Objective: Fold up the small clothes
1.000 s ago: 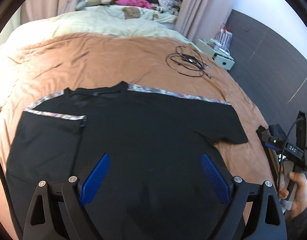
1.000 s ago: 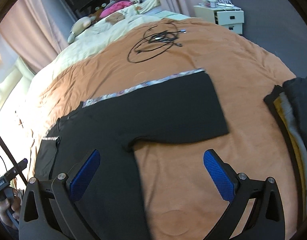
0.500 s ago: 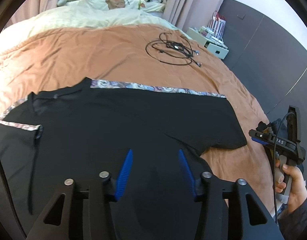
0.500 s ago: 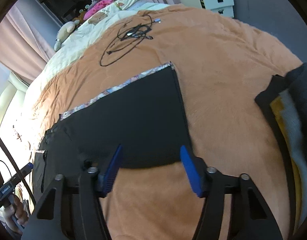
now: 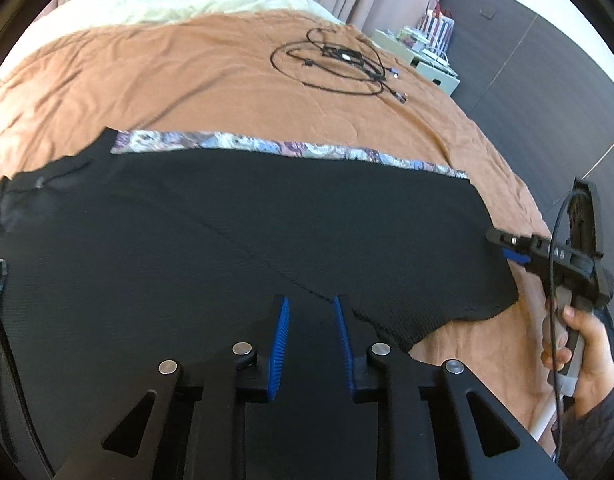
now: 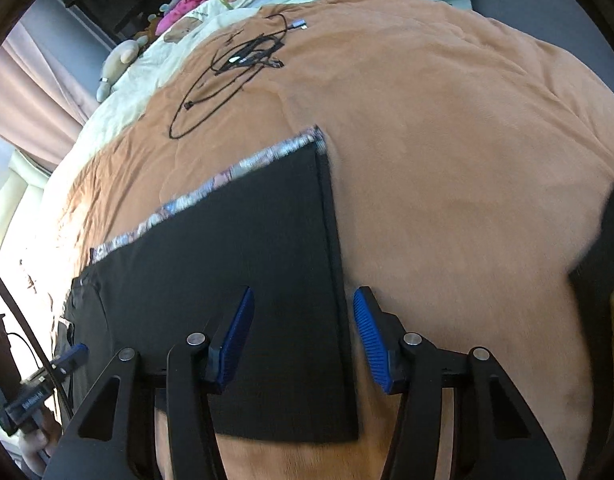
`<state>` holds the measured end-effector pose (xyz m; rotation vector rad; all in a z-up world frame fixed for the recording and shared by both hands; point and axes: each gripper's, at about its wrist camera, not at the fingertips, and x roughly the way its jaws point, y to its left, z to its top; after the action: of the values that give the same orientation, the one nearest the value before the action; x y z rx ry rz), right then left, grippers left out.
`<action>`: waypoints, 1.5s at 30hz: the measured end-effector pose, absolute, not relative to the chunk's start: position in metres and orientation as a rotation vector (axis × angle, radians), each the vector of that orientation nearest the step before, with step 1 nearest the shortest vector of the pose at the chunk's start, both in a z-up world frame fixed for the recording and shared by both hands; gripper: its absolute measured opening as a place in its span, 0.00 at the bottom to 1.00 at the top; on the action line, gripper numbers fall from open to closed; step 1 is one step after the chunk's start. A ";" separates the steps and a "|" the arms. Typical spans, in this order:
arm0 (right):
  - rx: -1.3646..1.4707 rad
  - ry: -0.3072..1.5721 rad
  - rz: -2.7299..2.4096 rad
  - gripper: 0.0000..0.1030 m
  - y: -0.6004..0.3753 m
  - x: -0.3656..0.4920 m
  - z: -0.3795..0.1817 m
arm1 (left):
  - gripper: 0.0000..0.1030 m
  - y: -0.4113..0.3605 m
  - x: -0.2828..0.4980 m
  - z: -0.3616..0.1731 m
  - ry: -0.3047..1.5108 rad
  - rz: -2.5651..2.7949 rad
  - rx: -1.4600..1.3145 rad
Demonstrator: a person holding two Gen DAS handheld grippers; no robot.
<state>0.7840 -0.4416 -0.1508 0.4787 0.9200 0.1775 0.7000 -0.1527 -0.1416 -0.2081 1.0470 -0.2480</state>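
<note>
- Left wrist view: black T-shirt (image 5: 227, 232) spread flat on the brown bedspread (image 5: 187, 68), its patterned trim (image 5: 283, 148) running along the far edge from 10 to 2 o'clock.
- Left gripper (image 5: 310, 312) low over the shirt near the underarm seam, blue pads (image 5: 281, 336) closing with a narrow gap; black fabric lies between them, no pinch visible.
- Only here: the person's right hand (image 5: 579, 344) at 4 o'clock around the other tool's handle, and a striped gift bag (image 5: 437, 28) on the white nightstand (image 5: 423, 60) at 1 o'clock.
- Coiled black cable (image 5: 339, 64) on the bedspread at 12 o'clock, well apart from the shirt.
- Right wrist view: right gripper (image 6: 303, 316) astride the shirt's right sleeve (image 6: 267, 240), jaws closing, one pad over cloth, the other over bare bedspread; the sleeve hem runs between them, not clamped.
- Only here: dark folded clothes (image 6: 603, 248) at 3 o'clock, a plush toy (image 6: 121, 60) at 10 o'clock, the left tool's tip at 8 o'clock.
</note>
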 end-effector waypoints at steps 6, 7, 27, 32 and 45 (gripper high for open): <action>0.447 0.929 0.163 0.03 -0.439 0.799 -0.146 | 0.20 -0.168 0.713 -0.163 1.099 -0.276 -0.239; 0.447 0.921 0.166 0.02 -0.439 0.798 -0.141 | 0.20 -0.171 0.714 -0.166 1.106 -0.290 -0.246; 0.239 0.774 0.313 0.01 -0.337 0.742 -0.001 | 0.20 -0.080 0.661 -0.097 1.021 -0.274 -0.302; 0.191 0.779 0.342 0.01 -0.304 0.733 0.009 | 0.20 -0.030 0.639 -0.080 0.984 -0.230 -0.338; 0.063 0.858 0.471 0.01 -0.192 0.729 -0.012 | 0.20 0.064 0.581 -0.059 0.942 -0.118 -0.363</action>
<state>0.7291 -0.1916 -0.0124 0.0631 0.8581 0.4710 0.5809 0.0645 -0.0595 -0.3633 0.9417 -0.1184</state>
